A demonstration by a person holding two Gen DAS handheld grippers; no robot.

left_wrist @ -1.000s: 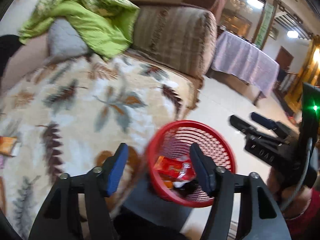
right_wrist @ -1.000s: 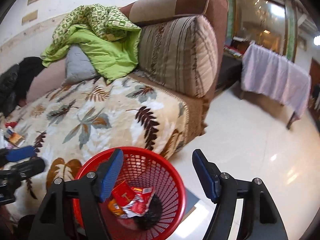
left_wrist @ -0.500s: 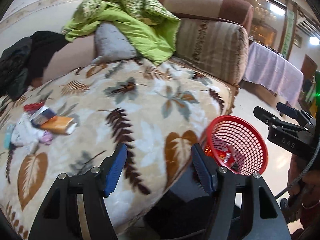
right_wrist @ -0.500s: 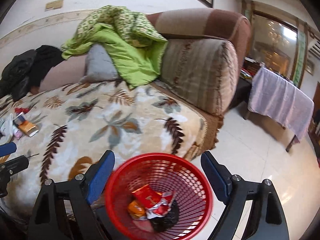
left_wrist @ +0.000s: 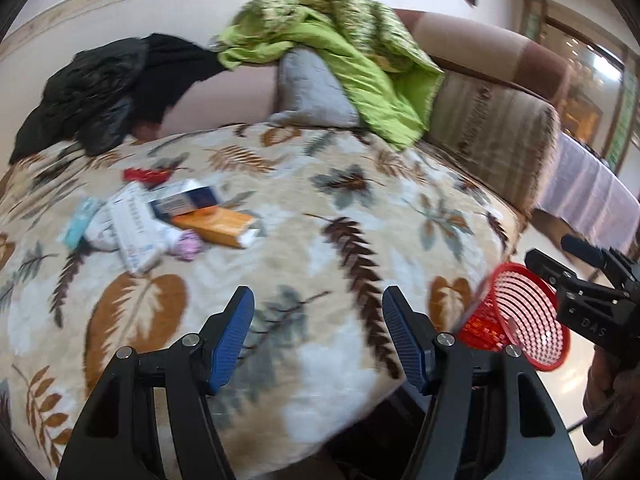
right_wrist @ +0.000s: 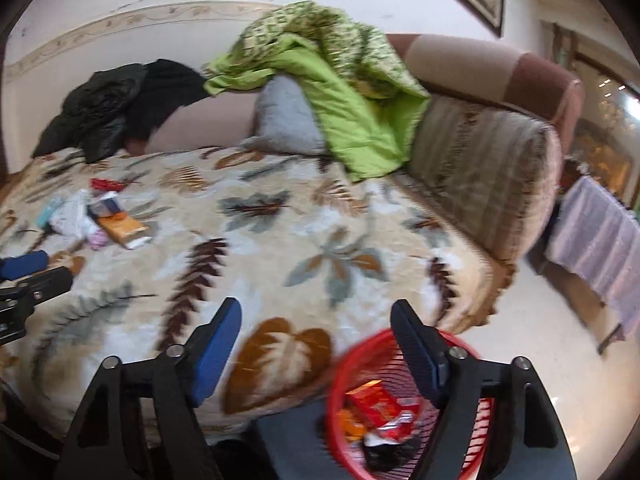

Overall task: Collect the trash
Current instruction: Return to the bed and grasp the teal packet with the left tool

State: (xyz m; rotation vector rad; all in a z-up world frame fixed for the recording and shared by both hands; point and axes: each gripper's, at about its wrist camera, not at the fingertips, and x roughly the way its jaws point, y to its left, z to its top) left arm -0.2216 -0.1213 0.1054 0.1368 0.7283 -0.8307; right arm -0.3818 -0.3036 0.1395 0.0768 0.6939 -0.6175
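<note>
Both claws hang over the leaf-print blanket (left_wrist: 304,240) on the sofa (right_wrist: 500,152). Left gripper (left_wrist: 316,336) has its jaws apart w/ nothing between them – only blanket beyond. Right gripper (right_wrist: 316,346) is also apart and empty; its jaws have just been closing a bit, w/ nothing between them. The trash pile (left_wrist: 160,216) – an orange box, a blue-and-white box, white wrappers, a red scrap – lies on the blanket, well apart from both grippers. The red basket (right_wrist: 400,408) sits at the sofa's front edge (wrappers already inside), behind the right gripper's right finger. A green quilt (left_wrist: 352,56) and black clothes (left_wrist: 104,88) are heaped on the backrest.
</note>
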